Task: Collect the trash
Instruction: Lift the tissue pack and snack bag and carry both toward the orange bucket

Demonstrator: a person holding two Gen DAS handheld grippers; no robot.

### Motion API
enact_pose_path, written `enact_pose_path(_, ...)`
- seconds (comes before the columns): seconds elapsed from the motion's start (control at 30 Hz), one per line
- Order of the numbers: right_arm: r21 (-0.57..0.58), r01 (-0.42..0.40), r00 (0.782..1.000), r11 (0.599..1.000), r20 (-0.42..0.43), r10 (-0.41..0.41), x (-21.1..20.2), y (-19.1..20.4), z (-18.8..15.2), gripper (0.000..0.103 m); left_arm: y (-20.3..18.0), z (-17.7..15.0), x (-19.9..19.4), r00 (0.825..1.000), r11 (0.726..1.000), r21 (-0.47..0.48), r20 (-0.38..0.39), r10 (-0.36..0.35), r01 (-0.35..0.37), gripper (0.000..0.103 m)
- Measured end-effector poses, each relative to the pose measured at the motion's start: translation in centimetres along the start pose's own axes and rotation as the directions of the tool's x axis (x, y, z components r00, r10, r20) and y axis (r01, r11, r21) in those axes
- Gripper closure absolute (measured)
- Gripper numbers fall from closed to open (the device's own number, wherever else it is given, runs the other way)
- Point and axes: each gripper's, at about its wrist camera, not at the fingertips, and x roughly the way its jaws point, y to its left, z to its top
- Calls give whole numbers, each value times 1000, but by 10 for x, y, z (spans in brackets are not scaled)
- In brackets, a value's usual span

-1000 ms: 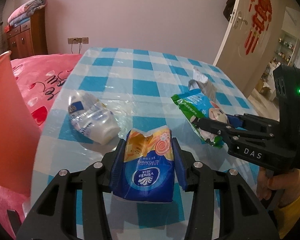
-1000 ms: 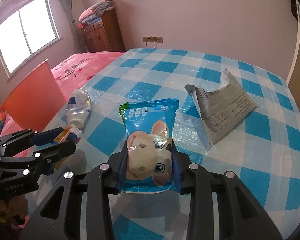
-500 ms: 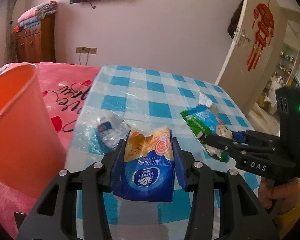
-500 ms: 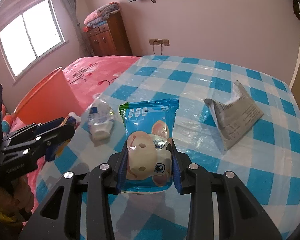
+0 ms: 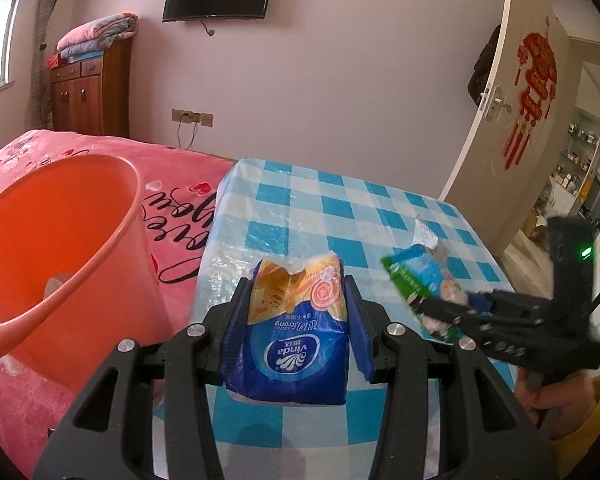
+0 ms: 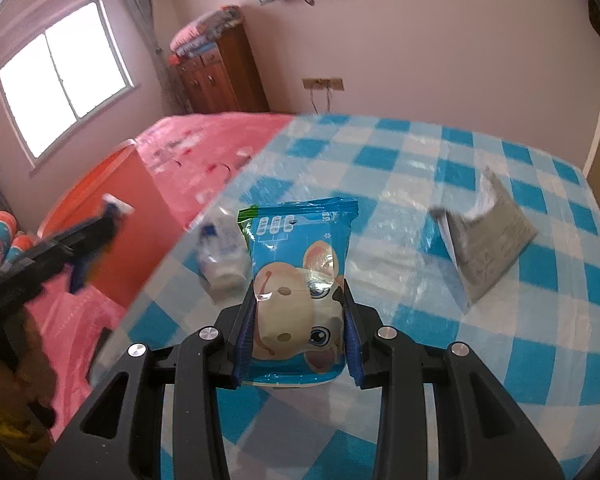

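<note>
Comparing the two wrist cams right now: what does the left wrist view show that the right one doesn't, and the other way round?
Left wrist only: the inside of the orange bin, the open door, and the tissue pack's printed face in the left claw.

Right wrist only: the crushed plastic bottle, the folded newspaper and the window.

Both: the checked table, the snack bag in the right claw, the pink bed.

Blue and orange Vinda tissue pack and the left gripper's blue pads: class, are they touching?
Touching. The left wrist view shows both pads pressed against the sides of the tissue pack, held above the table.
</note>
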Motion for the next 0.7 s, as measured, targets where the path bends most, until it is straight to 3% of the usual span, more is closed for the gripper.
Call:
enact_pose_path(0.1,35,-15,998,999,-55,17,18,-9,-16,65,3,-3,0,1000,1000,-6,-8,-5,5,56)
enact_pose_path(0.27,65,-29,997,997,-69,33,25,-18,-28,65,6,-6,2,1000,1000,-15,-17,-2,1,56)
enact_pose_path(0.47,55,-42,999,998,-20,43,9,-11,-13,65,6,-2,0,1000,1000,-11,-3,-7,7,56)
enact_pose_path(0.7,49,-130,992,990,4,129,-6,15,16,65,10,8,-14,999,1000,-4,36,4,-4,56)
